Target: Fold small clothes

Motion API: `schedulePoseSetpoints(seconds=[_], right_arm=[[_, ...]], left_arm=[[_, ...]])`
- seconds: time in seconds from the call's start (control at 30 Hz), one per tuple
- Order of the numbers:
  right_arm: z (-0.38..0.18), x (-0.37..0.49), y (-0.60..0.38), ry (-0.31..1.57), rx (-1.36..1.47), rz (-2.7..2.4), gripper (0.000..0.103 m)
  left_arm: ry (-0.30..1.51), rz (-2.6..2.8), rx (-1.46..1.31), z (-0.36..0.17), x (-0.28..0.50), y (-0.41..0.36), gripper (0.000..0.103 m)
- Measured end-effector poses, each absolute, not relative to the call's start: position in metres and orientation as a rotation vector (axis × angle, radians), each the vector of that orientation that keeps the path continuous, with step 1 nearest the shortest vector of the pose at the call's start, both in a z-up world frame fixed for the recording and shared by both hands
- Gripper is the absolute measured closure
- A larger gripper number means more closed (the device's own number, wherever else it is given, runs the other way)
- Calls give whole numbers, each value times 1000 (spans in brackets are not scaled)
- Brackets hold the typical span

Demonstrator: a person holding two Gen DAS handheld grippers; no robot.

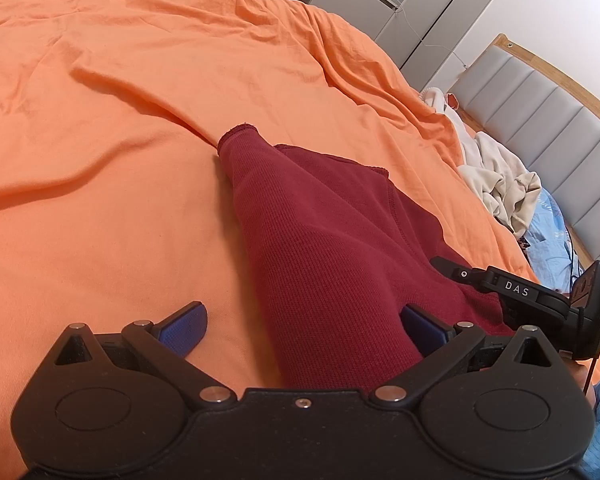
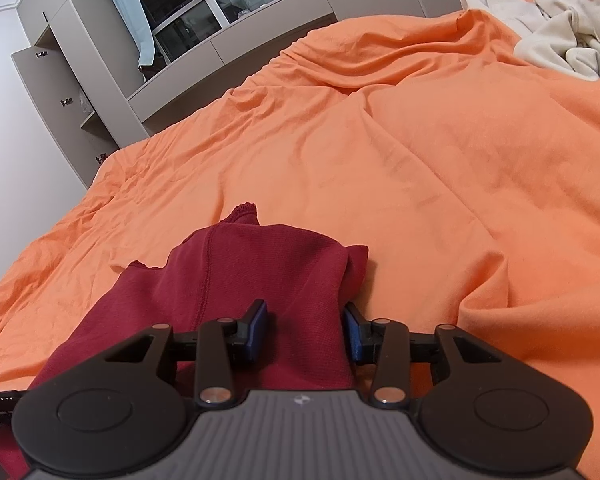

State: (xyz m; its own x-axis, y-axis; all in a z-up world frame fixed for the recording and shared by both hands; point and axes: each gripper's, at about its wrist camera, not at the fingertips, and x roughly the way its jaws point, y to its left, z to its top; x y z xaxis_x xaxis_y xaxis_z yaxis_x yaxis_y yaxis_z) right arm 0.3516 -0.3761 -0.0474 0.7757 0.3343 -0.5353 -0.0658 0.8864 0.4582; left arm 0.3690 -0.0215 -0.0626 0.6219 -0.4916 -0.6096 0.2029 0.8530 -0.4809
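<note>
Evidently mid-fold. Garment (image 1: 320, 248), dark red knit, lies on the orange sheet (image 1: 120, 100), a narrow end reaching far toward the middle of the bed. Left gripper (image 1: 302, 322) stands spread wide: one pad on bare sheet, the other at the garment's right side, cloth running between but not pinched. Right gripper (image 2: 306, 330) is half-closed around a raised bunch of the same cloth; whether its pads truly press cannot be told. Likely both sit at the near edge to lift it together. Cream clothes (image 1: 500, 184) wait far right.
</note>
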Motion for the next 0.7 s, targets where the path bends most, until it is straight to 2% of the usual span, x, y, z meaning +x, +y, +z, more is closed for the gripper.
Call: schedulePoseSetpoints(seconds=[0.3,0.43,0.53,0.6,0.7], right_arm=[[-37,346,-374,614,416,218,74],[-27,341,-369,580,375,211,78],[-19,336,-361,550,326,212,81],[-15,334,-356,532,299,213,83],[-7,330,-348,501,251,201,85]], left_arm=[[808,-402,-394,-62,374,-18,1],[796,-421,-403,-59,373,-18,13],[787,-448,-413,-57,370,-20,27],[782,-450,-411,-55,369,-20,32],[757,-446,-401,-51,365,-20,45]])
